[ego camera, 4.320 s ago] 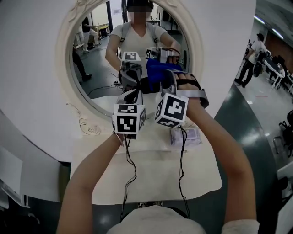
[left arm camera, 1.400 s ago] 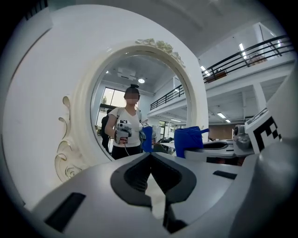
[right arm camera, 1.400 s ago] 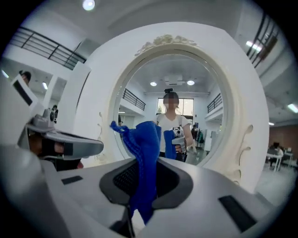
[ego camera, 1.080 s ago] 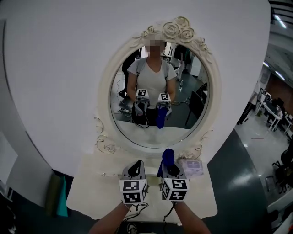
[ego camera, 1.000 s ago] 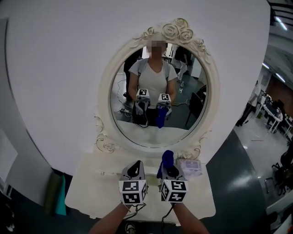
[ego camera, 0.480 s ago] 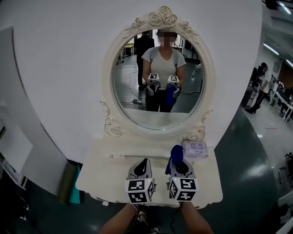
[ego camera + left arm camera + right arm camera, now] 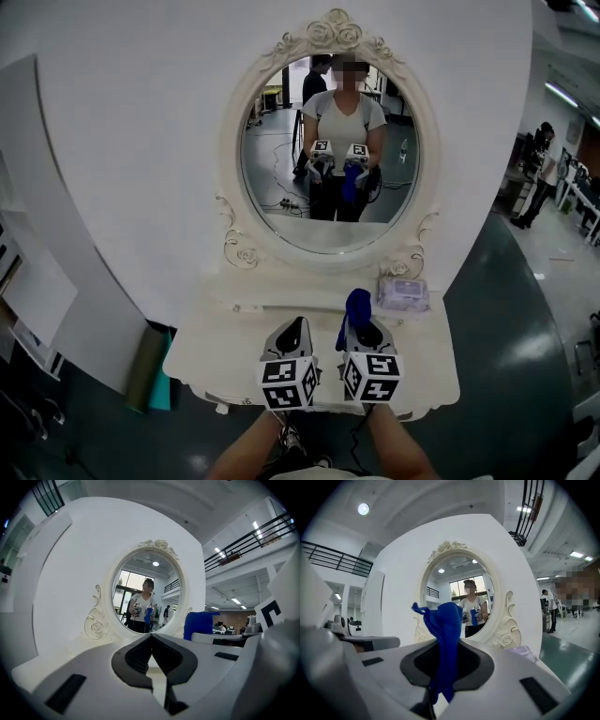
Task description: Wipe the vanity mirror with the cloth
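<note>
- Cloth (image 7: 445, 634) stands pinched in the right gripper's (image 7: 362, 328) closed jaws, above the vanity top (image 7: 234, 347), well short of the mirror (image 7: 328, 159).
- Left gripper (image 7: 292, 330): jaws together, nothing between them.
- Best to lay the cloth's free end flat on the glass, pressing lightly, with the jaws kept clear of it.

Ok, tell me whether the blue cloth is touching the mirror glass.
Apart. The head view shows the blue cloth clamped in the right claw over the vanity top, with bare tabletop between it and the mirror glass.
</note>
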`<state>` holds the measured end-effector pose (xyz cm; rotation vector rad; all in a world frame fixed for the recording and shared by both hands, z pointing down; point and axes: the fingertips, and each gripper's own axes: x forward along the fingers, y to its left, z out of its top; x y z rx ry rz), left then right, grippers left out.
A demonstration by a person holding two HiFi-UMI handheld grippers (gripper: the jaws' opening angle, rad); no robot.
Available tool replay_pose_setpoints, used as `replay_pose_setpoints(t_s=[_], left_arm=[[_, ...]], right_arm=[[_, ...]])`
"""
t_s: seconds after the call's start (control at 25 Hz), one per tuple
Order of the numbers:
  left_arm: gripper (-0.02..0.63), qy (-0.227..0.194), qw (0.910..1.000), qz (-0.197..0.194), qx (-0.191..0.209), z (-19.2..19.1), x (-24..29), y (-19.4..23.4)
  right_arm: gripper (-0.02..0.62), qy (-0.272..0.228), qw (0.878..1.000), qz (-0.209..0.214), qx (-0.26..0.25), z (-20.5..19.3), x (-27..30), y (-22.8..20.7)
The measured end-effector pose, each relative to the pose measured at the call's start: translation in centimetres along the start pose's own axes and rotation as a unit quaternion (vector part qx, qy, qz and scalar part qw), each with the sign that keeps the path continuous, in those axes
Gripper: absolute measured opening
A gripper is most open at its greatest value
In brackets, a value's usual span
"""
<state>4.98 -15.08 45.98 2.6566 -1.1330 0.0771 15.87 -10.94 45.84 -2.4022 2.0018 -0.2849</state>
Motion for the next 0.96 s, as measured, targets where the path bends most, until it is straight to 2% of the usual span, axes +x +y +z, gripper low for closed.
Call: replay_pose_setpoints(t_s=[0.96], left_arm=[[0.005, -0.012, 0.9999, 0.004, -0.007, 1.3, 1.7, 1.1]], right_arm=[[0.064, 0.007, 1.0, -0.007, -0.003, 0.5, 1.2, -0.1]])
